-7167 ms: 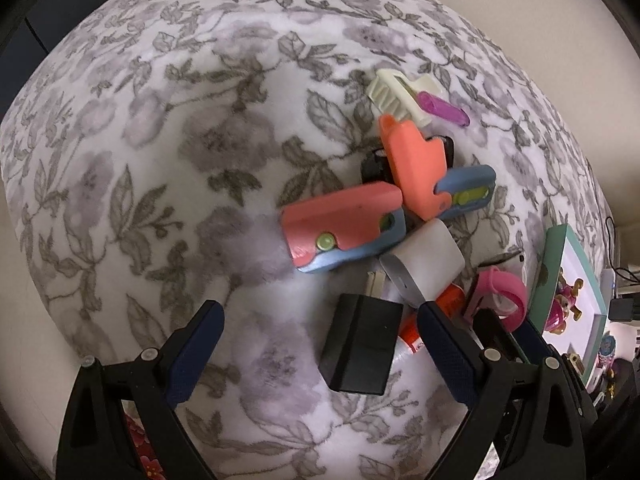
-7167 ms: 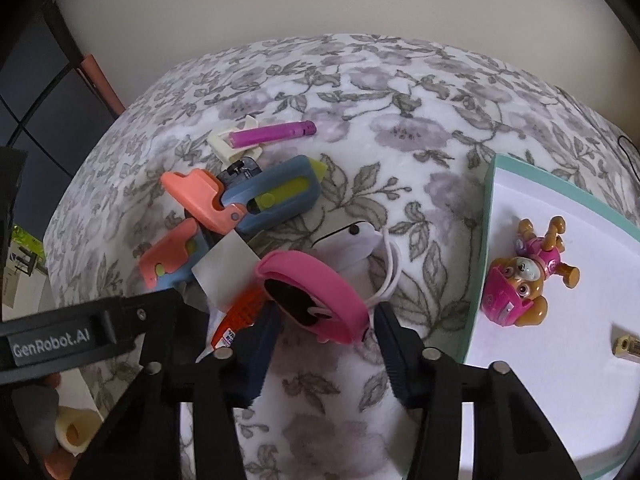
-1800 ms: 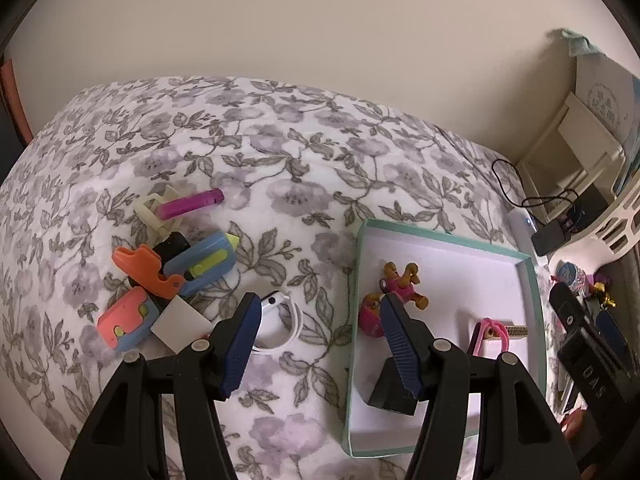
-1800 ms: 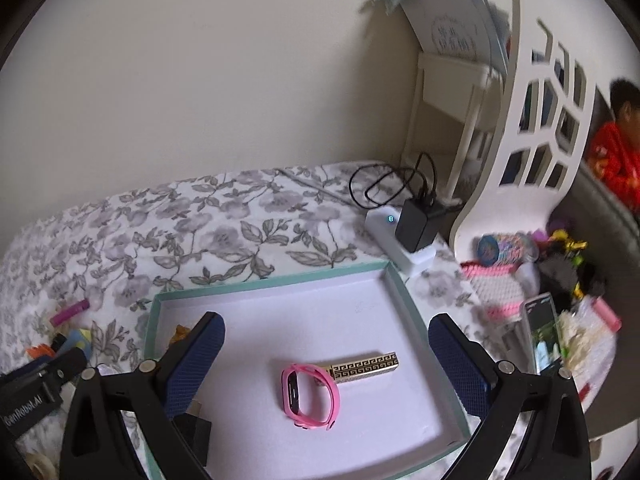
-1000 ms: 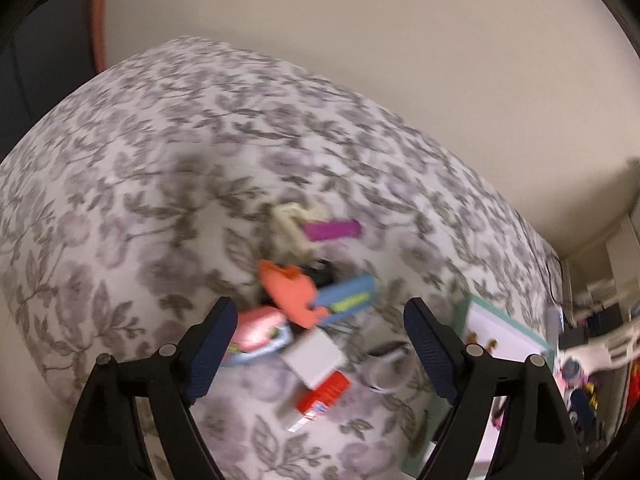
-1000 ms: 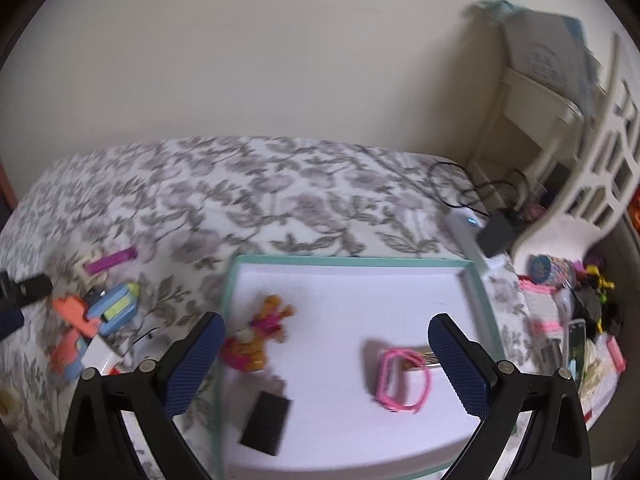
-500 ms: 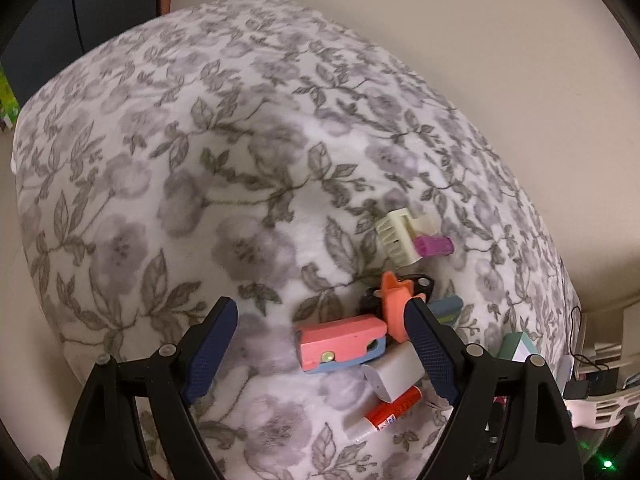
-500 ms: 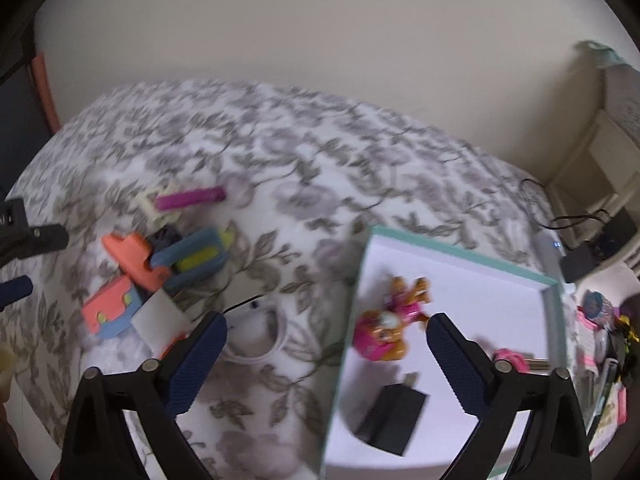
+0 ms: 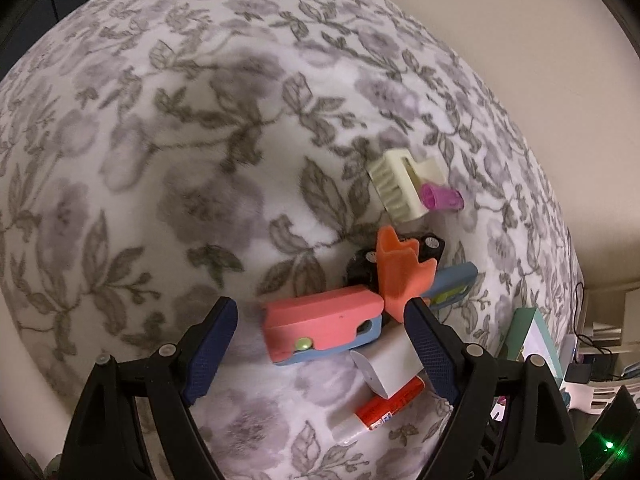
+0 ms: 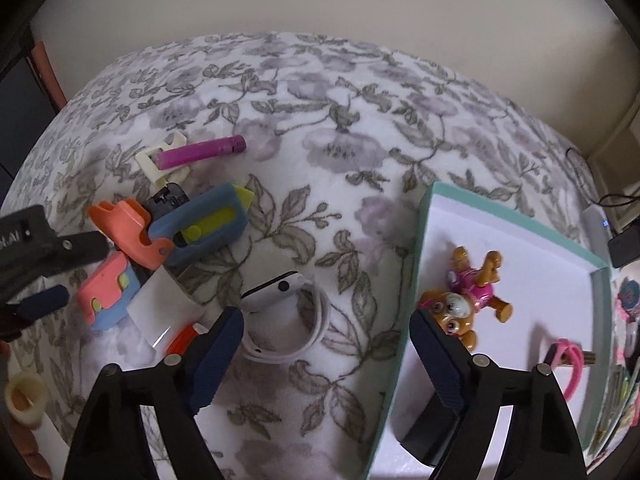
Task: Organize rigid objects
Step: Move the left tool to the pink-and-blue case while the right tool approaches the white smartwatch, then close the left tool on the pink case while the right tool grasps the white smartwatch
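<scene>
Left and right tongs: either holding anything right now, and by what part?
Nothing held. Left tongs stand open over the pink cutter, pads clear. Right tongs open, closing a little, above the white cable.

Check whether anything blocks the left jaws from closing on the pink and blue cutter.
Nothing lies over the pink and blue cutter. The left gripper is open around it. On its right side, though, the orange piece and white block crowd against it.

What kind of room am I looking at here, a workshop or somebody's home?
Most likely a home, perhaps a bedroom: a soft surface under a floral blanket, a toy puppy in a teal-rimmed tray, and a charger with cables beside white furniture.
</scene>
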